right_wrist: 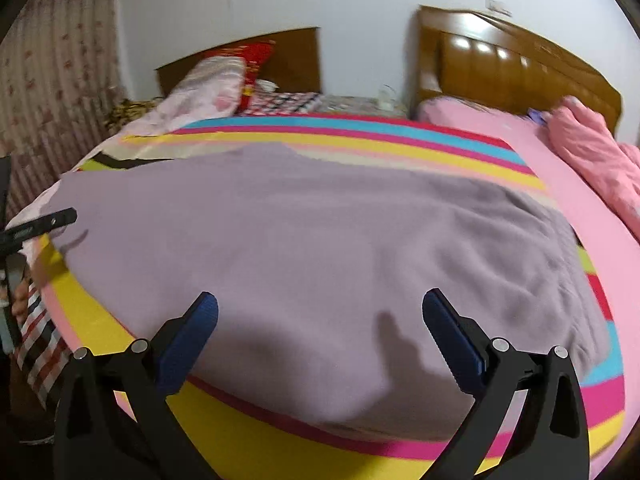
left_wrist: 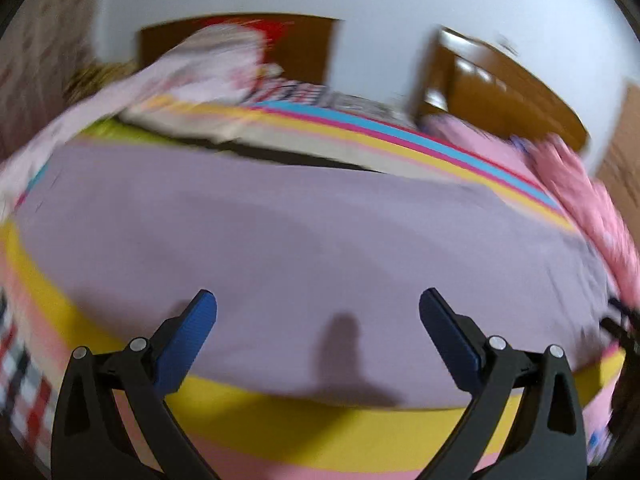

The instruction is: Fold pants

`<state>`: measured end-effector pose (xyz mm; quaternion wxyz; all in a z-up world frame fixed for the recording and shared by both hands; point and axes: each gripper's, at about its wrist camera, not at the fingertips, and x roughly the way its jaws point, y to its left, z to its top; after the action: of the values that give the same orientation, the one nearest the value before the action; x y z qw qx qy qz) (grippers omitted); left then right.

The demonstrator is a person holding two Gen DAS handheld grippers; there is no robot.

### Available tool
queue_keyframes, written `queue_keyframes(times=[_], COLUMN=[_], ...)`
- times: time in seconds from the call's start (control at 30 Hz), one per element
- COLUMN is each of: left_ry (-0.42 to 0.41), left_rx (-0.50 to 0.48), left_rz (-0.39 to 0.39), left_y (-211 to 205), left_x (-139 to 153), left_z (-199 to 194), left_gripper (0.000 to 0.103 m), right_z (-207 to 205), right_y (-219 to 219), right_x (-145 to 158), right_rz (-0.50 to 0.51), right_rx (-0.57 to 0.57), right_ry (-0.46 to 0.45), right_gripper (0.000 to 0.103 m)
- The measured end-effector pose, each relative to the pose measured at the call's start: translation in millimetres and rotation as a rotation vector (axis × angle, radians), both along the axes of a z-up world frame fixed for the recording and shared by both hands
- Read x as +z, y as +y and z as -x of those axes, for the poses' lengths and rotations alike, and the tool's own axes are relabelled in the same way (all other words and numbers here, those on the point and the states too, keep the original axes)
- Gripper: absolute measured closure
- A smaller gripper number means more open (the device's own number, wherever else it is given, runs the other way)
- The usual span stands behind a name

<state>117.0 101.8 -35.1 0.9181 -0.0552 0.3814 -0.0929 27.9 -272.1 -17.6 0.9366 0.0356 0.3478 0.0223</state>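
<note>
The lilac pants are spread flat on the striped bedsheet, in front of the wooden headboard. Both the left gripper and right gripper are held released above the pants' near edge, grasping nothing. The left view is blurred, and the pants' far edge there is hard to make out.

Matt fleecy pants, glossy wooden headboard

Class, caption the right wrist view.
Open right gripper hovers above lilac pants spread on a striped bedsheet.
</note>
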Motion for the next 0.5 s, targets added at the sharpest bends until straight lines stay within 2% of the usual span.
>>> queue_keyframes(times=[0.07, 0.2, 0.33, 0.4, 0.5], left_ry=[0.049, 0.005, -0.007, -0.004, 0.002], left_rx=[0.03, -0.012, 0.014, 0.018, 0.015], left_rz=[-0.048, -0.179, -0.188, -0.191, -0.183], left_y=[17.4, 7.7, 4.4, 6.1, 6.8], left_x=[-12.9, -21.1, -23.1, -22.8, -22.2], left_z=[-3.4, 12.8, 15.6, 16.9, 17.0], left_gripper=[0.002, 0.002, 0.002, 0.002, 0.002], right_z=[-10.2, -25.2, -43.3, -51.7, -68.5], right_y=[19.5, 66.5, 127.2, 147.8, 175.2], right_x=[-0.7, 8.9, 24.8, 26.4, 11.0], right_rz=[-0.012, -0.015, 0.03, 0.067, 0.171], right_rx=[0.043, 0.161, 0.326, 0.362, 0.359], right_ry=[0.011, 0.01, -0.012, -0.012, 0.058], right_gripper=[0.005, 0.005, 0.005, 0.005, 0.005])
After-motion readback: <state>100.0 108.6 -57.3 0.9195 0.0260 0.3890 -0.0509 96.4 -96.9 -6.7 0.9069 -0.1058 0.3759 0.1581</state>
